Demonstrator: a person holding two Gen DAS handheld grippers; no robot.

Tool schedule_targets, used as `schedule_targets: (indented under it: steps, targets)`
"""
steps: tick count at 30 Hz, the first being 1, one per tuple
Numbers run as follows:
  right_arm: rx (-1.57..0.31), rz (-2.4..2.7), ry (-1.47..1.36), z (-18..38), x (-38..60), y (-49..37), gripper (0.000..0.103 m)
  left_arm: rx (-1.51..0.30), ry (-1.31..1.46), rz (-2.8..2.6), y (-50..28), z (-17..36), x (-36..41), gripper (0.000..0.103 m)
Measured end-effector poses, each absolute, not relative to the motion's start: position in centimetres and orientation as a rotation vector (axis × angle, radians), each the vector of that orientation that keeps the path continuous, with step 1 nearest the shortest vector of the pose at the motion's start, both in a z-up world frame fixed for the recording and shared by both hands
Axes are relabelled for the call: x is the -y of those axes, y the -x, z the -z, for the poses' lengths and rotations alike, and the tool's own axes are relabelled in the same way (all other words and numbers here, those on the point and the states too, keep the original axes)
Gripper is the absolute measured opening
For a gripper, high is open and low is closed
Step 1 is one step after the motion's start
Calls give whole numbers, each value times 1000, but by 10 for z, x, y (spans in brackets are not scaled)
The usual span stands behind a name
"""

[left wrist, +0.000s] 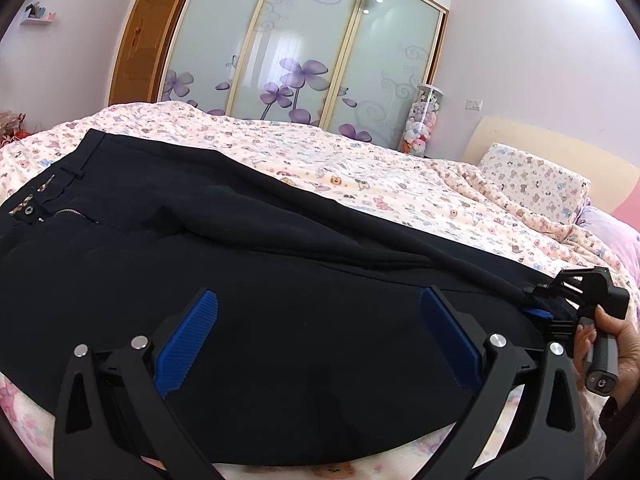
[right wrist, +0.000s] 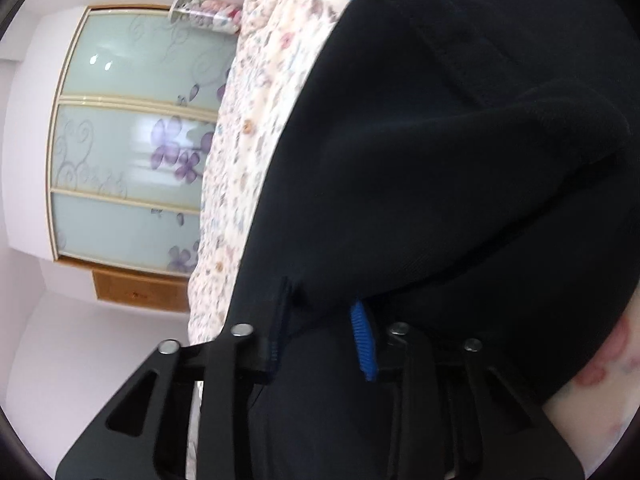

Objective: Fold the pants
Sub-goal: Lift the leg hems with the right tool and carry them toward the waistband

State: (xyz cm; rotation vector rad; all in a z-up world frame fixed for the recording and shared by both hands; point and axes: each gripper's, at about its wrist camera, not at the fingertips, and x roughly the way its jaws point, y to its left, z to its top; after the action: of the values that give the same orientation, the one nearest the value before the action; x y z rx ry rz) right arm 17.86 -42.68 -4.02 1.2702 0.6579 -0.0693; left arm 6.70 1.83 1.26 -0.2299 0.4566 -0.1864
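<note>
Black pants (left wrist: 248,272) lie across the bed with the waistband, button and zipper at the left. One leg is folded over the other, its edge running toward the right. My left gripper (left wrist: 320,312) is open and empty, its blue pads just above the near side of the pants. My right gripper (left wrist: 540,308) is at the right, rolled on its side, shut on the leg end of the pants. In the right wrist view the black fabric (right wrist: 460,160) fills the frame and is pinched between the blue pads of the right gripper (right wrist: 320,320).
The bed is covered by a floral quilt (left wrist: 380,172). A matching pillow (left wrist: 532,184) and the headboard (left wrist: 560,140) are at the right. A wardrobe with frosted flower doors (left wrist: 304,48) stands behind the bed, with a clear tube of plush toys (left wrist: 420,120) beside it.
</note>
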Motion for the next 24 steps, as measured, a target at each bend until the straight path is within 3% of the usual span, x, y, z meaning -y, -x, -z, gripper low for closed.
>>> schedule_targets:
  steps: [2, 4, 9, 16, 20, 24]
  targets:
    - [-624, 65, -1272, 41, 427, -176, 8, -465, 232, 184, -68, -12, -19, 101]
    - [-575, 37, -1259, 37, 423, -168, 5, -481, 235, 171, -71, -12, -21, 101]
    - [-467, -46, -1163, 24, 422, -135, 4, -559, 321, 219, -88, -39, -46, 101]
    - [-425, -70, -1063, 28, 413, -125, 5, -677, 381, 80, -202, -90, -102, 101]
    - [-431, -94, -1073, 36, 423, -123, 5, -824, 450, 5, -276, -73, -129, 101]
    - [-448, -105, -1064, 33, 421, -119, 5, -885, 729, -17, -325, -40, -162, 101]
